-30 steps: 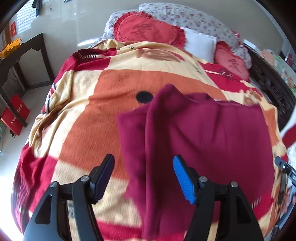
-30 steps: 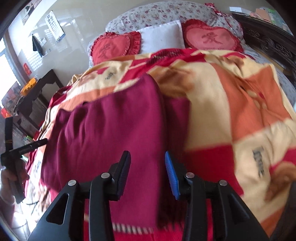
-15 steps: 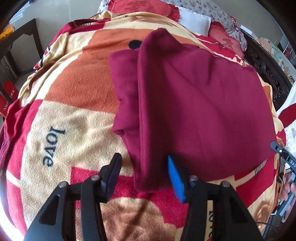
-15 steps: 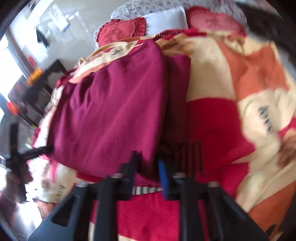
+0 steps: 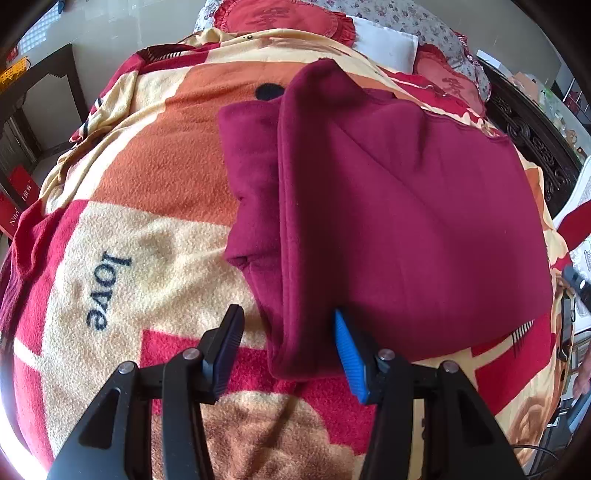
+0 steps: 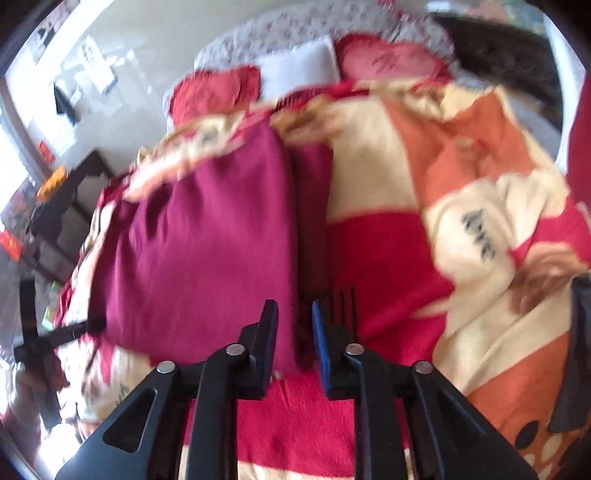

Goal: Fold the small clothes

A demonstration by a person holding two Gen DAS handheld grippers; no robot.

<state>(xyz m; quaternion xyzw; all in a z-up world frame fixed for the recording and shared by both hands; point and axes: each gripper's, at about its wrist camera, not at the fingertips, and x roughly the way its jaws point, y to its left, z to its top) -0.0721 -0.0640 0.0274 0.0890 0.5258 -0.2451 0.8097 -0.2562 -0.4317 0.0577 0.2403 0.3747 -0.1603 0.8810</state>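
A dark red garment (image 5: 406, 221), folded once lengthwise, lies flat on the patterned fleece blanket (image 5: 129, 240). My left gripper (image 5: 287, 314) points steeply down at the garment's near corner. Its jaws stand apart with the folded edge between them. The blue pad (image 5: 349, 350) touches the cloth, while the black pad (image 5: 229, 343) stands clear of it. In the blurred right wrist view my right gripper (image 6: 293, 306) is shut on the near edge of the garment (image 6: 207, 240), right at the fold line.
Heart-shaped red cushions (image 5: 280, 18) and a white pillow (image 5: 388, 44) lie at the head of the bed. A dark side table (image 5: 40, 81) stands on the left, and a dark carved bed frame (image 5: 532, 140) runs along the right. A hand holding the other gripper (image 6: 33, 332) shows at the left.
My left gripper came down to the garment's near corner and its jaws narrowed. My right gripper closed onto the folded edge and shifted sideways, blurring its view.
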